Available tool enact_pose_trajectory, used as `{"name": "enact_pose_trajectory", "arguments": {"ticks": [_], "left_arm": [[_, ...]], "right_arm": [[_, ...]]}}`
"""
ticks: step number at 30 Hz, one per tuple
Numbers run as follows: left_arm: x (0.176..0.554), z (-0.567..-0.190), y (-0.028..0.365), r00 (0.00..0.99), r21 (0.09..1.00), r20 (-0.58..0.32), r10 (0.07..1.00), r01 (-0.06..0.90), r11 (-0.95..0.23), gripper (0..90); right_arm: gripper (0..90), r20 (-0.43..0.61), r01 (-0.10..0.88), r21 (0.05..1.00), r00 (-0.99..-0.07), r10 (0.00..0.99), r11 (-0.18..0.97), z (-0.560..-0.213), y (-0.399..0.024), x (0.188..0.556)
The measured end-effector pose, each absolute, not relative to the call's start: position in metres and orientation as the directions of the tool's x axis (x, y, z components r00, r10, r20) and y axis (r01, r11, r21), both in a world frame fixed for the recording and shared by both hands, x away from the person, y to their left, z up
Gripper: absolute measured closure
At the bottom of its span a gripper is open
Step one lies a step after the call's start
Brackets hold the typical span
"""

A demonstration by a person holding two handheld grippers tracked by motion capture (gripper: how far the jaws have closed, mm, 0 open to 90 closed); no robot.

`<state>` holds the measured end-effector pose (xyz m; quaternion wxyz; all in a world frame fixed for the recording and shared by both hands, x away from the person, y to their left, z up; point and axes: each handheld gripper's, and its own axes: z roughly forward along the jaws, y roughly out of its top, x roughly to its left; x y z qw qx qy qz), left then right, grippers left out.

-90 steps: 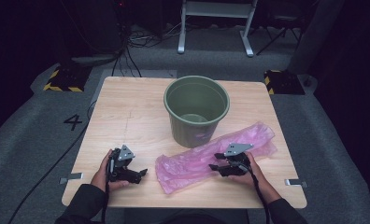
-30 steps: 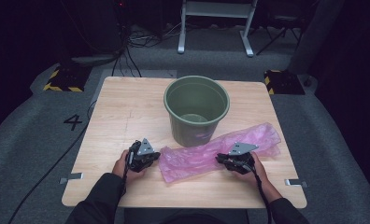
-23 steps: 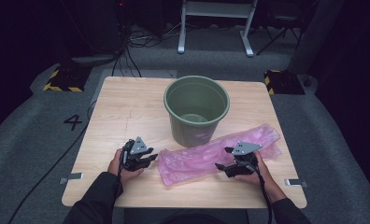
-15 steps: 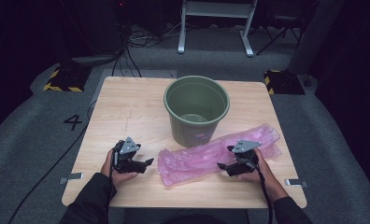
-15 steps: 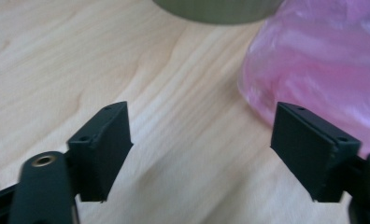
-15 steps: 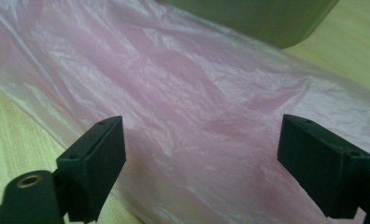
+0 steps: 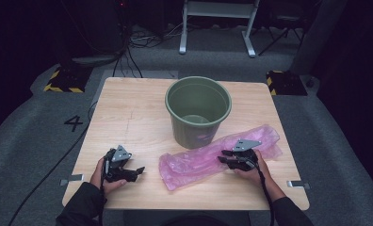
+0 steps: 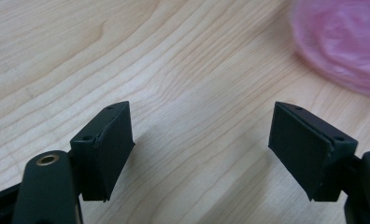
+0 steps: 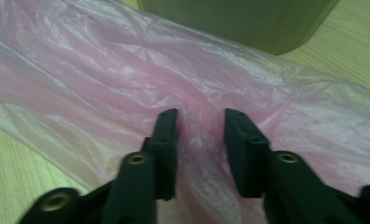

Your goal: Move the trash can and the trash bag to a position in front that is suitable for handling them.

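Right gripper view, bag [image 9: 127, 84] blurred, bucket [image 9: 239, 18] cropped

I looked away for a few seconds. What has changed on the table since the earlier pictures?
The left gripper went to the pink bag's end, then drew back leftward, jaws open and empty. The right gripper, over the bag, has just been closing with plastic between its jaws. The green bucket stayed put.
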<state>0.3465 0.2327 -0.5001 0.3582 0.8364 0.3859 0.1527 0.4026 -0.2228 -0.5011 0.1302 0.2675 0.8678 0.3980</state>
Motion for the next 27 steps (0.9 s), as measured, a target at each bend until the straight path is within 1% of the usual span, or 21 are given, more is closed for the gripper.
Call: {"name": "enact_pose_trajectory", "arguments": {"ticks": [1,2,4,5,6,7,8,15,21,27], "left_arm": [[0.348,-0.501,0.232,0.650,0.706,-0.012,0.760,0.543,-0.454,21.8],[0.348,-0.502,0.231,0.644,0.706,-0.008,0.765,0.545,-0.451,21.8],[0.348,-0.502,0.230,0.652,0.711,-0.004,0.758,0.535,-0.456,21.7],[0.348,-0.502,0.230,0.652,0.711,-0.004,0.758,0.535,-0.456,21.7],[0.348,-0.503,0.229,0.653,0.713,-0.005,0.758,0.533,-0.455,21.7],[0.348,-0.503,0.229,0.652,0.715,-0.005,0.758,0.532,-0.454,21.7],[0.348,-0.504,0.230,0.655,0.720,-0.005,0.755,0.526,-0.452,21.7],[0.343,-0.504,0.232,0.672,0.720,-0.005,0.741,0.517,-0.463,21.8],[0.343,-0.504,0.233,0.670,0.718,-0.002,0.743,0.518,-0.465,20.8],[0.344,-0.504,0.233,0.671,0.719,-0.002,0.741,0.516,-0.465,19.7]], "right_arm": [[71.5,-0.015,0.359,0.760,-0.824,0.567,0.542,-0.501,-0.222,0.403],[77.4,-0.017,0.358,0.762,-0.822,0.569,0.540,-0.501,-0.220,0.403],[81.4,-0.014,0.357,0.765,-0.823,0.567,0.537,-0.501,-0.220,0.404],[81.4,-0.014,0.357,0.765,-0.823,0.567,0.537,-0.501,-0.220,0.404],[85.7,-0.016,0.355,0.766,-0.823,0.568,0.536,-0.501,-0.219,0.405],[85.7,-0.016,0.355,0.766,-0.823,0.568,0.536,-0.501,-0.219,0.405],[88.2,-0.023,0.353,0.764,-0.822,0.569,0.541,-0.501,-0.218,0.405],[90.0,-0.037,0.328,0.779,-0.826,0.562,0.534,-0.496,-0.220,0.403],[90.0,-0.040,0.288,0.821,-0.831,0.555,0.492,-0.484,-0.229,0.396],[90.0,-0.068,0.246,0.853,-0.822,0.565,0.461,-0.472,-0.239,0.390]]}}
